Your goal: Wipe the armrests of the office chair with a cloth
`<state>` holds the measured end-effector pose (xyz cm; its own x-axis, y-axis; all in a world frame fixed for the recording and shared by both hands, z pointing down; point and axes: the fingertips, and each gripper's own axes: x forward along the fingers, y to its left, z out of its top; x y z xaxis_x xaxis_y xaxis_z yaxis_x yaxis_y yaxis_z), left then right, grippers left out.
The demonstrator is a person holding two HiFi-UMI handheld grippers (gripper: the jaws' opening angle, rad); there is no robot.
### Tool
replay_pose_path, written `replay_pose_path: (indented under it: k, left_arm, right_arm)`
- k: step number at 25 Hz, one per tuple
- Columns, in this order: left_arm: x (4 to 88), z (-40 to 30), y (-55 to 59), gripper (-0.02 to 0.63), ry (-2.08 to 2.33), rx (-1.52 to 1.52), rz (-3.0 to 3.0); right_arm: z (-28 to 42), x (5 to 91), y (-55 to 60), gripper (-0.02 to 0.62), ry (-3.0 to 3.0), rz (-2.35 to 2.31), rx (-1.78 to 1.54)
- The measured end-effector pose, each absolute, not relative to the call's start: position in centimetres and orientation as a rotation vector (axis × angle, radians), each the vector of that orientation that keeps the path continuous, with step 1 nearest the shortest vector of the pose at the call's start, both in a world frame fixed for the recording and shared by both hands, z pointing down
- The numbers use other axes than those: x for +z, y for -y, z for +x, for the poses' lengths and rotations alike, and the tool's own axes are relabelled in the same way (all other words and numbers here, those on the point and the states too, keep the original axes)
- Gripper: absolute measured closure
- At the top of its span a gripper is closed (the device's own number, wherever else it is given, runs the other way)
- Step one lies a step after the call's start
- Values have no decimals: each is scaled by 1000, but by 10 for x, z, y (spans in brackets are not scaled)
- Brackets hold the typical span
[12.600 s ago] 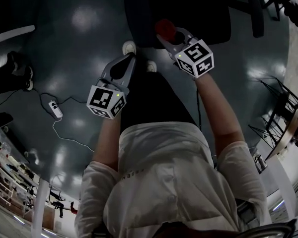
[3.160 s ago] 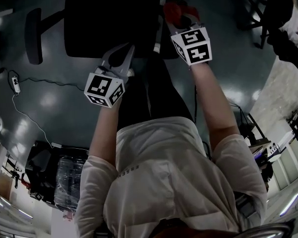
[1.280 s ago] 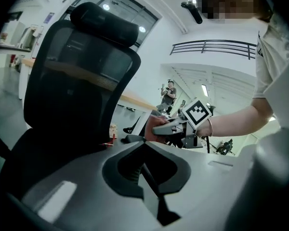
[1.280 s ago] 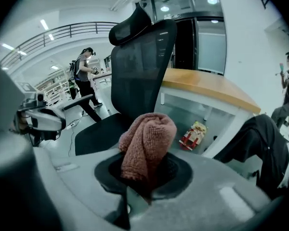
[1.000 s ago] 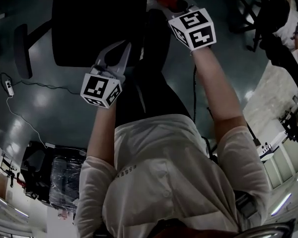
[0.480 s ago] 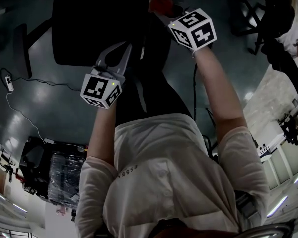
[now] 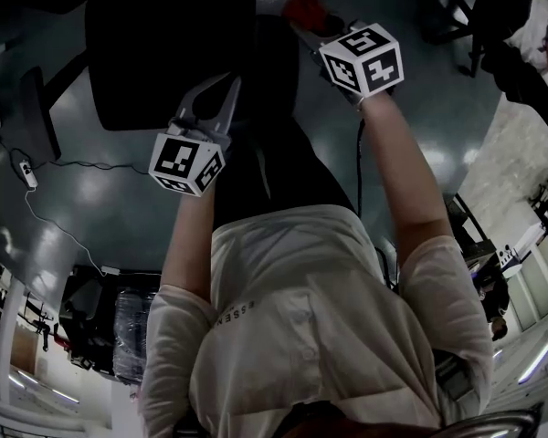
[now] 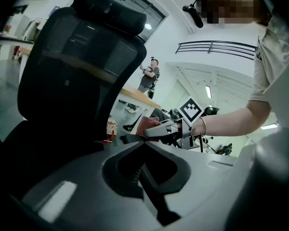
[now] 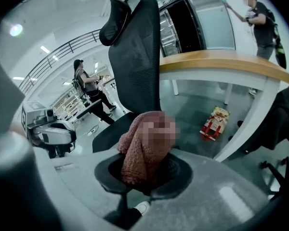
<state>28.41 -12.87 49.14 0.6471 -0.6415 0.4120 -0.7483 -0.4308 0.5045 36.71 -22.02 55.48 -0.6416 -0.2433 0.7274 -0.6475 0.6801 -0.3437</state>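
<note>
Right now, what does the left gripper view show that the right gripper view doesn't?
Only the left gripper view: the right gripper from outside, holding the cloth at the armrest, and the left gripper with its own jaws together, empty. Only the right gripper view: the cloth's knit bunched between its own jaws, close up. Both: the chair's backrest and the cloth.

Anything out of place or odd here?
Only a red-and-yellow packet lying on the floor under the desk, like dropped litter. The right tongs grip the cloth cleanly, the left tongs are shut and empty, and the office chair looks intact.
</note>
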Motion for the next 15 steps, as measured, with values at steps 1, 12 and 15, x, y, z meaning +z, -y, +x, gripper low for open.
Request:
replay_pose_path:
  k: [1,12,15]
  left_arm:
    - [491,286,127,589,1062,210,2200]
    - [486,288,92,589,943,252,2272]
    - [485,285,80,589,917,263,2287]
  right_arm:
    - [370,554,218,546,2230,703,805]
    - [391,561,147,546,2166,851,963]
    - [394,562,122,546,2147,889,1015]
